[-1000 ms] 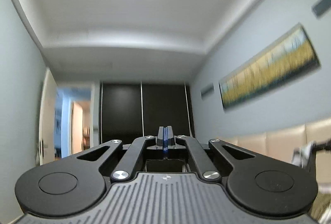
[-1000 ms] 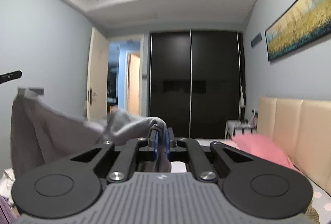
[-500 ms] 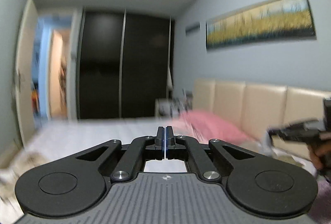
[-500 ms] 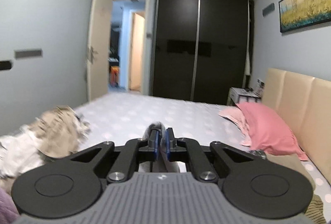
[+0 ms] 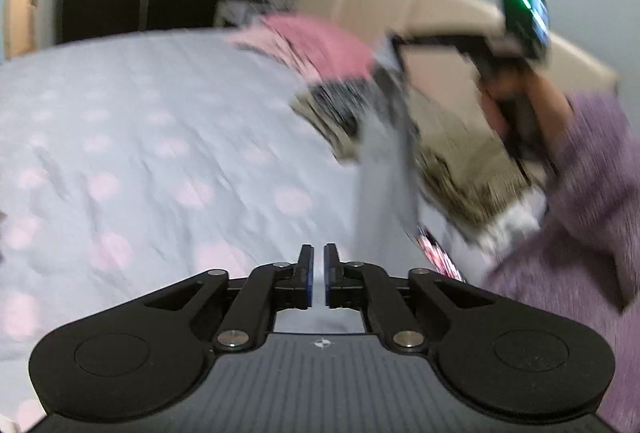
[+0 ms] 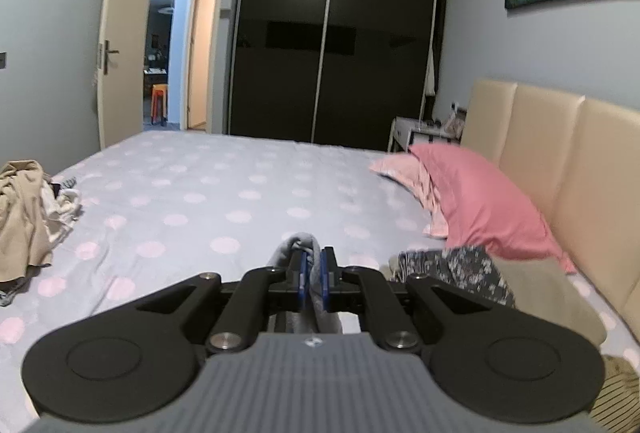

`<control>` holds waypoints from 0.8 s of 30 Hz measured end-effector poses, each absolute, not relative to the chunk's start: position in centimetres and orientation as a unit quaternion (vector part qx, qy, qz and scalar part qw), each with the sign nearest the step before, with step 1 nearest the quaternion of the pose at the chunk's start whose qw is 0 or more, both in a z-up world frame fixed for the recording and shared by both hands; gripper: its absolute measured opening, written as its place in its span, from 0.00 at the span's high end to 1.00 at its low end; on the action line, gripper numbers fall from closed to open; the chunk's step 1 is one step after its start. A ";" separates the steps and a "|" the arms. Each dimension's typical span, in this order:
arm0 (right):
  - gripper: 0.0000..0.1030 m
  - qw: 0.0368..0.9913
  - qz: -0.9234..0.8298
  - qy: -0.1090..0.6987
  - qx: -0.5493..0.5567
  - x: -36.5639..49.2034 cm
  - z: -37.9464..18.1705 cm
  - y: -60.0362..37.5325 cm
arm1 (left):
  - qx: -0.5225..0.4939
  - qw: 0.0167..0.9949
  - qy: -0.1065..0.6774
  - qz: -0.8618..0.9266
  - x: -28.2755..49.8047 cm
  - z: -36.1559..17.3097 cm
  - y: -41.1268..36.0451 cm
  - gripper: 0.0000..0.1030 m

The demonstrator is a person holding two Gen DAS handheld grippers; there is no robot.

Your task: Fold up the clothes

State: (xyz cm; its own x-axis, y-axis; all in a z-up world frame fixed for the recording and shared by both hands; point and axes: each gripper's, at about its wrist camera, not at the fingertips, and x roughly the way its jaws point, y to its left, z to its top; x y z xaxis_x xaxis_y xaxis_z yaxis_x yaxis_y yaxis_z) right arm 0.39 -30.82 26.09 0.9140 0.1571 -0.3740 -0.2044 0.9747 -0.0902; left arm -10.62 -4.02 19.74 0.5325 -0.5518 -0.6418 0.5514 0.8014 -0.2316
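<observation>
since half a second ago your left tool has tipped down: it faced the wardrobe and headboard then and now looks at the bed, and its pads, pressed together then, stand a narrow gap apart with nothing between them. your right tool still pinches the grey garment, and the bed sits lower and closer in its view than before.

in the left view, which is blurred, the grey garment hangs as one long strip from your right tool, its long axis close to vertical, upper end at the pads and lower end down at the bed, just right of your left tool.

a pile of clothes lies at the bed's left edge, a folded stack near the pink pillow on the right.
</observation>
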 end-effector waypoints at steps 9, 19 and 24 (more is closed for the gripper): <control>0.92 0.970 0.091 0.219 -0.043 5.2 22.5 -31.2 | 0.029 0.784 0.474 -0.400 -13.8 11.6 -7.5 0.74; 0.92 0.966 0.109 0.230 -0.050 5.7 21.9 -30.7 | 0.075 0.744 0.519 -0.413 -15.3 7.8 -9.5 0.57; 0.92 0.966 0.106 0.230 -0.045 5.6 22.0 -30.8 | 0.104 0.740 0.523 -0.409 -15.4 6.1 -11.2 0.64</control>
